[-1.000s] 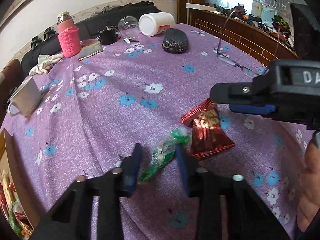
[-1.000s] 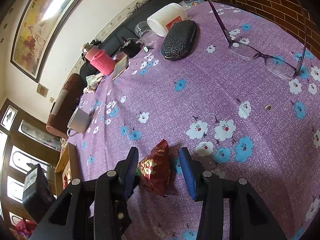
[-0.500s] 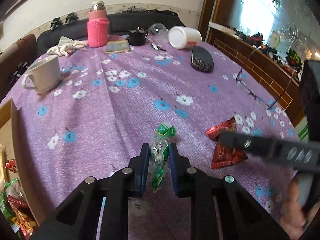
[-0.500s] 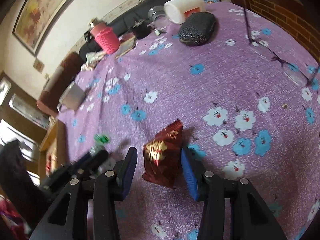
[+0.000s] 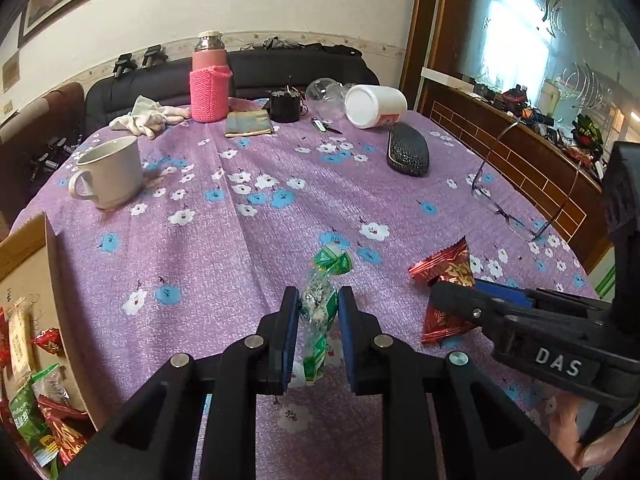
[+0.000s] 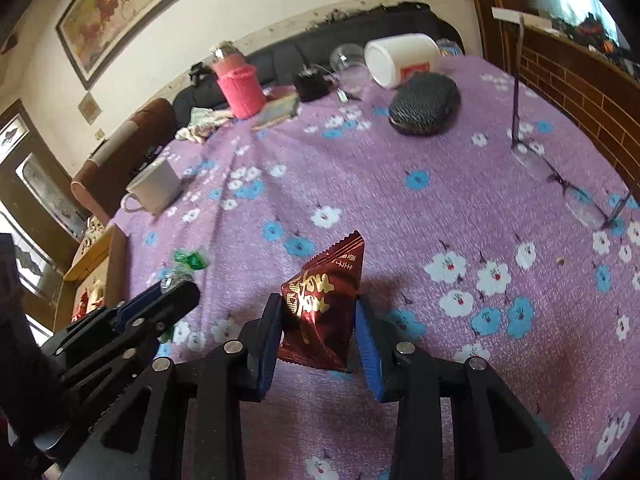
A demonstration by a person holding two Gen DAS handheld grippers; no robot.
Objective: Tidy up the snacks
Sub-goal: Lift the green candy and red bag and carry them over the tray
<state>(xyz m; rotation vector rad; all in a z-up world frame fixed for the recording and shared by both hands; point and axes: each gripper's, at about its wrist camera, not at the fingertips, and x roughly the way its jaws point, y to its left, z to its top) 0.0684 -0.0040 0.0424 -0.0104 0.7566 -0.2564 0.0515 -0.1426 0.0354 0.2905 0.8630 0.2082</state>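
Note:
My left gripper (image 5: 318, 300) is shut on a green and clear snack packet (image 5: 320, 304) and holds it above the purple flowered tablecloth (image 5: 240, 240). The packet also shows in the right wrist view (image 6: 182, 266). My right gripper (image 6: 318, 312) is shut on a dark red snack packet (image 6: 324, 300), raised off the cloth. That red packet shows in the left wrist view (image 5: 448, 276) with the right gripper (image 5: 480, 296) around it, to the right of my left gripper.
A cardboard box (image 5: 24, 240) with several snack packets (image 5: 36, 420) sits off the table's left edge. A white mug (image 5: 110, 172), pink flask (image 5: 210, 84), white jar (image 5: 374, 106), black glasses case (image 5: 408, 154) and spectacles (image 5: 516, 200) lie on the cloth.
Both grippers have closed on their packets: the left on the green one, the right on the red one. Both packets have lifted off the cloth and the views have tilted up.

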